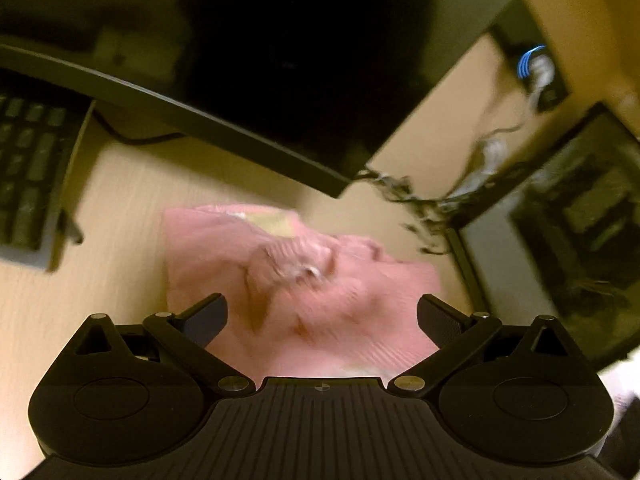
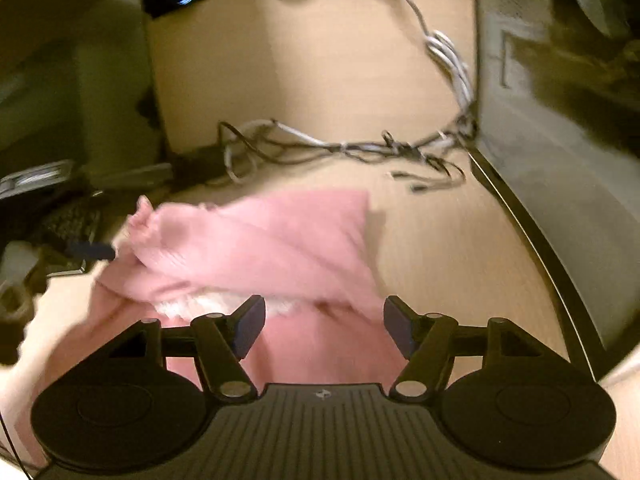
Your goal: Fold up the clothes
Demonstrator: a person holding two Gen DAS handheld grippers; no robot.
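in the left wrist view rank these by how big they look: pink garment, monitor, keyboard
1. monitor, the largest dark area, though it is cut off at the top.
2. pink garment, partly hidden by the left gripper.
3. keyboard, only partly in frame.

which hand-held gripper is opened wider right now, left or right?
The left hand-held gripper: its fingers stand far apart over the pink garment. The right hand-held gripper is open too, but with a narrower gap. Neither holds cloth.

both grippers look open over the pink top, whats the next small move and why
Probably lower the right gripper onto the near edge of the pink garment and close. The left gripper is open too, and the cloth lies bunched on the desk, held by neither.
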